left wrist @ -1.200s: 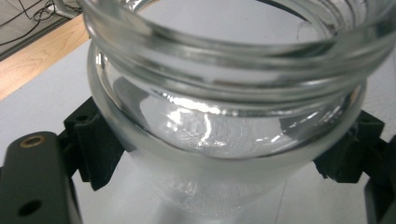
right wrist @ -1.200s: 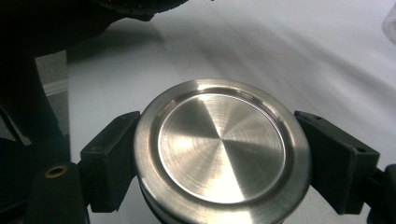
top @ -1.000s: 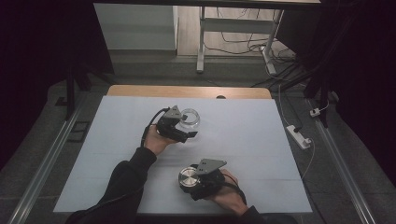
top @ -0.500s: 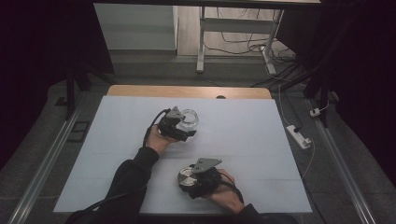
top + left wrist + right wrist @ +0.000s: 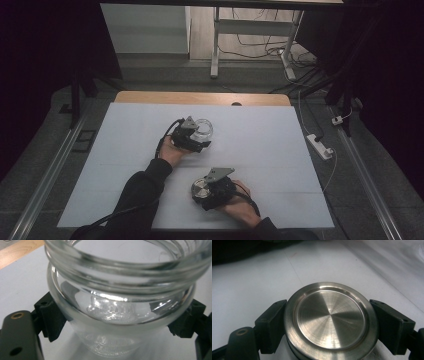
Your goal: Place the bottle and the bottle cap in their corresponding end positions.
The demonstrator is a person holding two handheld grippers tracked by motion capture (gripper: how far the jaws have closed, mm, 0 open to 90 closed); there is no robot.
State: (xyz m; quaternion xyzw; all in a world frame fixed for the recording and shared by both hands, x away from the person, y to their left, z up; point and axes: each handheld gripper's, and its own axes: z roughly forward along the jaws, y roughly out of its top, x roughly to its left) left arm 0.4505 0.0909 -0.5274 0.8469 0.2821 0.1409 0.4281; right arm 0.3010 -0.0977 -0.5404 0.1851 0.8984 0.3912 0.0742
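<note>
A clear glass jar [image 5: 201, 131] is standing open-mouthed and lidless just above the worktop's middle, its threaded neck [image 5: 125, 267] showing and its body empty. A round brushed-steel lid [image 5: 201, 189] is lying at about six o'clock from the jar, near the worktop's front edge, its flat top [image 5: 329, 318] facing up.

Jar [image 5: 120, 315] centre frame: clear glossy glass, smooth threaded rim. Lid [image 5: 330, 320] centre: brushed metal, radial sheen. Gripper pads [image 5: 270, 322] lower corners: matt black plastic. Table [image 5: 280, 145]: matt pale sheet, wood edge on top.
</note>
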